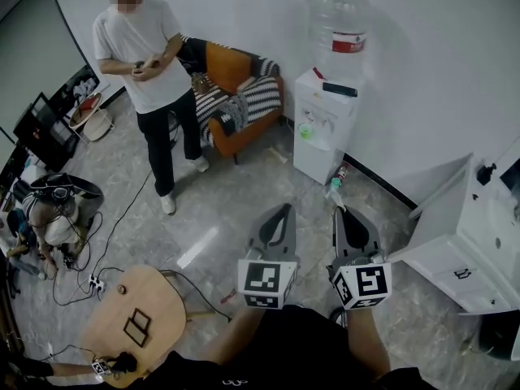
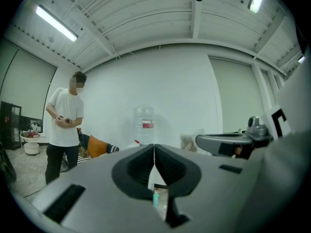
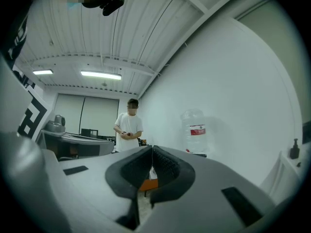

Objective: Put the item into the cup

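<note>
Both grippers are held above the floor, with no table under them. My left gripper is shut with nothing between its jaws. My right gripper is shut and empty too, just to the right of it. Ahead stands a white water dispenser with a large clear bottle on top. A small green cup sits in its tap recess. A small bottle with a teal cap stands on the floor at the dispenser's foot, just beyond the jaws.
A person in a white shirt stands at the back left. Behind them is an orange sofa. A white cabinet stands at the right. A round wooden stool and cables lie at the lower left.
</note>
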`<state>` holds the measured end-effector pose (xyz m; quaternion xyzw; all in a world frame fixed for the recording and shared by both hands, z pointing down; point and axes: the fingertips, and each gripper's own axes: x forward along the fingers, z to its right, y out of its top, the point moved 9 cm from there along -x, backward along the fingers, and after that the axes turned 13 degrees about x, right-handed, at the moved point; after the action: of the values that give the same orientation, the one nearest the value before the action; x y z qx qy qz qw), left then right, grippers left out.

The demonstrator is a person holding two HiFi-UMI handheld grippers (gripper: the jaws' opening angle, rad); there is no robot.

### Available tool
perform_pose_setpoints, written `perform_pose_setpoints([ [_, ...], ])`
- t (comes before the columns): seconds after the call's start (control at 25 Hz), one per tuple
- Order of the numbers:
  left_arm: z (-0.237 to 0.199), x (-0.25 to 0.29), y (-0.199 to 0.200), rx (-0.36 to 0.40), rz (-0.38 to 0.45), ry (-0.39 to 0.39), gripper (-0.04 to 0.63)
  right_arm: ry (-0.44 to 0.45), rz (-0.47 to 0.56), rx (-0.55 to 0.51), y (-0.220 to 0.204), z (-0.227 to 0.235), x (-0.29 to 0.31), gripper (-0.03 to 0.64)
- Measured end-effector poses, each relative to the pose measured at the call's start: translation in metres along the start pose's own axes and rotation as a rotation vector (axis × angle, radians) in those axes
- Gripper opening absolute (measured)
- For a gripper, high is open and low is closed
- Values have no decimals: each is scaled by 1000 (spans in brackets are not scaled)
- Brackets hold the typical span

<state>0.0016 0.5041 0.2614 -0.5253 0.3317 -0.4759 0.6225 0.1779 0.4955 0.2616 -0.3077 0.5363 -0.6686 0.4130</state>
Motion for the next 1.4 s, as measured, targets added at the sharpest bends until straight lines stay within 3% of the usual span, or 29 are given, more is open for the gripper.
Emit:
perform_pose_setpoints([
  [0.2, -1, -10, -9, -37, -43, 75, 15, 9, -20, 3, -4, 11, -17, 11],
  [0.36, -1, -10, -1, -30, -16, 104, 15, 5, 5, 2, 4, 20, -20, 11],
  [0.8, -5, 21, 16, 50, 36, 82, 15, -1, 72, -15, 10, 41, 3, 11],
  [1.04, -24, 72, 3, 35, 52, 53, 15, -42, 65, -129, 8, 60, 46, 11],
  [1.4, -79, 188, -12, 27, 6, -20, 15, -98, 26, -71, -4, 97, 153, 11],
])
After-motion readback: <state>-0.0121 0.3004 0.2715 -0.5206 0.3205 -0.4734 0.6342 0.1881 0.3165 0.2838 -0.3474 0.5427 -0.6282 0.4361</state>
